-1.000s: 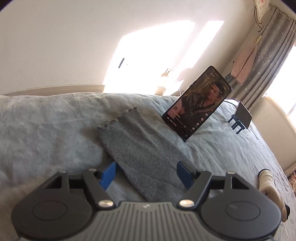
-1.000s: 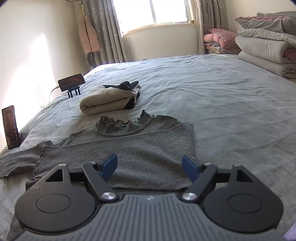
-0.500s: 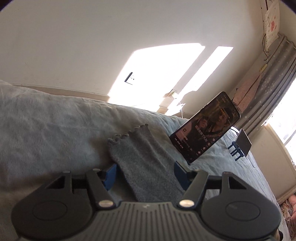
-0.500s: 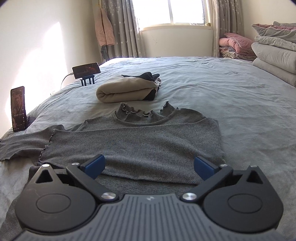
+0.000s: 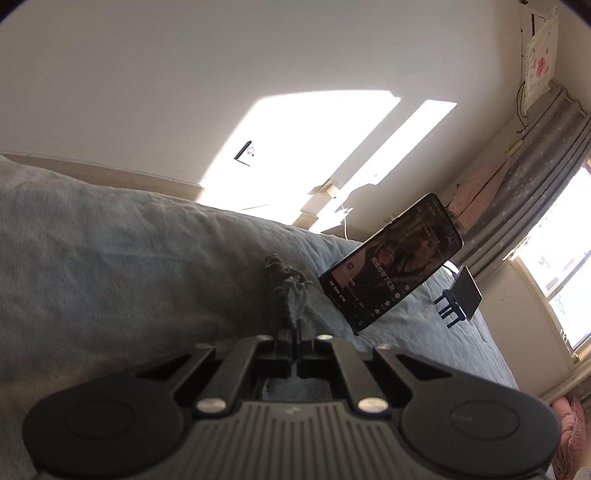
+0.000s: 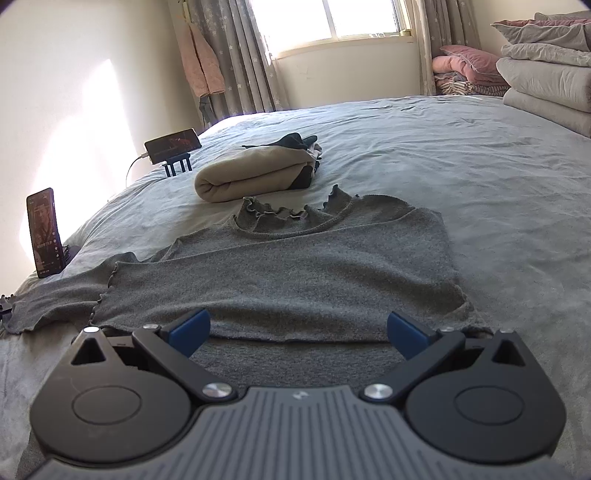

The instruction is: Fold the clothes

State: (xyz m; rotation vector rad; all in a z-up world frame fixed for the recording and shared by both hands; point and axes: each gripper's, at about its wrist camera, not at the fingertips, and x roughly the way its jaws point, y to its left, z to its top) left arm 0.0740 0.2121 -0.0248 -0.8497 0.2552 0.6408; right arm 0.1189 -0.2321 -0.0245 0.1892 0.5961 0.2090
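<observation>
The grey top [image 6: 295, 266] lies flat on the bed [image 6: 498, 155], its ruffled collar [image 6: 273, 214] pointing toward the window [image 6: 332, 18] and its hem nearest the right camera. One sleeve is folded across the chest, its frilled cuff edge running down the near-left part of the body; the other sleeve [image 6: 48, 302] stretches out toward the bed's left edge.

The left hand-held gripper [image 5: 295, 332] has its jaws pressed together on the frilled cuff [image 5: 291, 284] of that outstretched sleeve, the fabric bunched and rising from between the fingertips. Just beside the cuff, an upright phone [image 5: 391, 258] leans on its stand near the bed's edge, close to the wall [image 5: 184, 74].

The right hand-held gripper [image 6: 295, 332] hovers over the hem with its blue pads [image 6: 188, 328] spread wide and nothing between them; the hem runs straight across just beyond the pads.

Beyond the collar sits a rolled beige garment [image 6: 255, 173] with dark clothing on top, close to the collar but apart from it. A second phone [image 6: 173, 146] on a small blue stand is farther left. To the right of the top, the bed is a wide bare stretch of sheet, reaching to stacked quilts [image 6: 546, 74] at the far right
</observation>
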